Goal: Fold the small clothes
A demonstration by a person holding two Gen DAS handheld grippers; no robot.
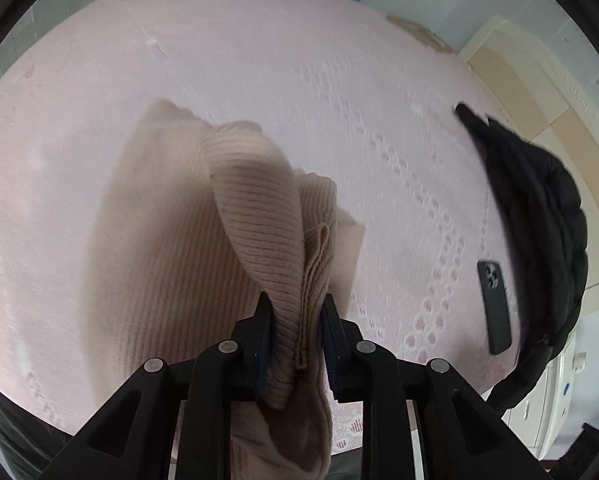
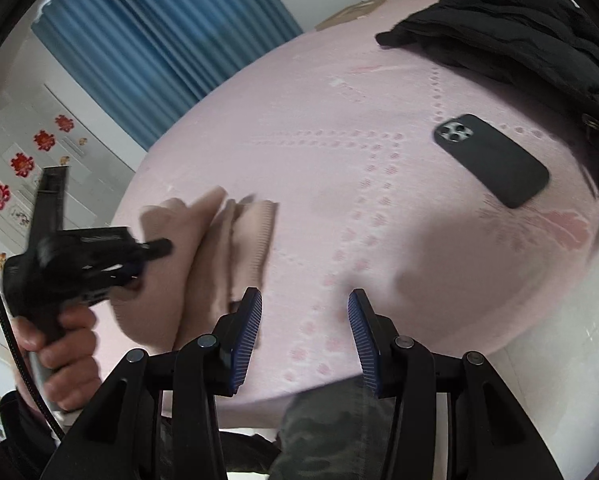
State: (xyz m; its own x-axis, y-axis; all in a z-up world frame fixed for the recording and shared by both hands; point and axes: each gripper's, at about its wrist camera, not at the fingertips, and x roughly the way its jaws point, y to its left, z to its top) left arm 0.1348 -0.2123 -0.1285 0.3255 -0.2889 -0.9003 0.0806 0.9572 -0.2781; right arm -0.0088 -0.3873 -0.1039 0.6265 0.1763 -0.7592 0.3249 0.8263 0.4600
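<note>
A beige ribbed knit garment [image 1: 171, 240] lies on the pink bedspread [image 1: 259, 80]. My left gripper [image 1: 295, 312] is shut on a bunched fold of it and holds that part lifted off the bed. In the right wrist view the garment [image 2: 215, 248] hangs at the left, with the left gripper [image 2: 151, 250] and the hand that holds it blurred beside it. My right gripper [image 2: 305, 306] is open and empty above bare bedspread [image 2: 339, 160], to the right of the garment.
A black phone [image 2: 491, 160] lies face down on the bed at the right, also in the left wrist view [image 1: 495, 306]. A black quilted jacket [image 1: 539, 208] lies beyond it near the bed's edge [image 2: 511, 20]. Blue curtains [image 2: 147, 32] hang behind the bed.
</note>
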